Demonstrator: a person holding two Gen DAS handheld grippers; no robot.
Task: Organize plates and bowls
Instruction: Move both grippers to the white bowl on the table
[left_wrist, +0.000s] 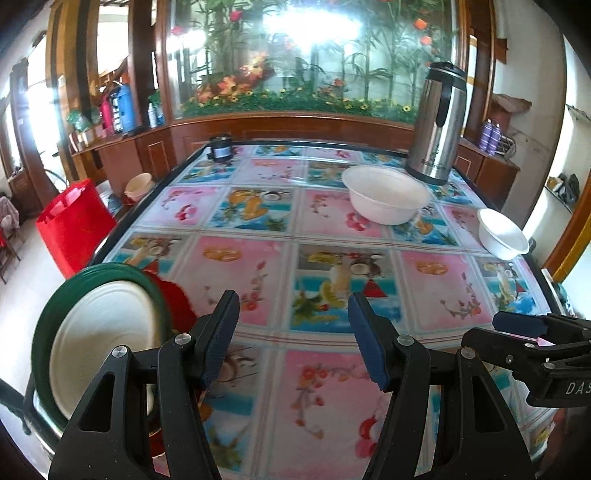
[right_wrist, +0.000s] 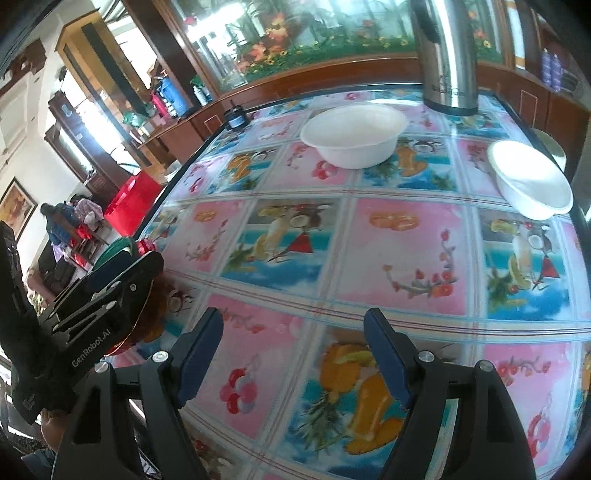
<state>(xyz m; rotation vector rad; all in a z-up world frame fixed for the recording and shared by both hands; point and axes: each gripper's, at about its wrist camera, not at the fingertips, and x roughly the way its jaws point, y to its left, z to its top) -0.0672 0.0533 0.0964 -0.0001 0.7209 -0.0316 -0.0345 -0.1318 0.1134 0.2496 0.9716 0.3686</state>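
A large white bowl (left_wrist: 384, 195) (right_wrist: 354, 136) stands at the far side of the table, in front of a steel thermos. A smaller white bowl (left_wrist: 502, 232) (right_wrist: 528, 181) sits near the right edge. At the near left corner a white plate (left_wrist: 99, 339) lies in green-rimmed plates (left_wrist: 40, 332), with a red plate (left_wrist: 173, 299) partly hidden behind them. My left gripper (left_wrist: 293, 332) hovers open over the tablecloth just right of those plates, holding nothing. My right gripper (right_wrist: 293, 347) is open and empty too, beside the left one and well short of both bowls.
The steel thermos (left_wrist: 439, 122) (right_wrist: 447, 55) stands at the far right corner and a small dark jar (left_wrist: 221, 147) at the far left edge. A red bag (left_wrist: 74, 225) sits on the floor left of the table (left_wrist: 332, 406). Wooden cabinets run behind.
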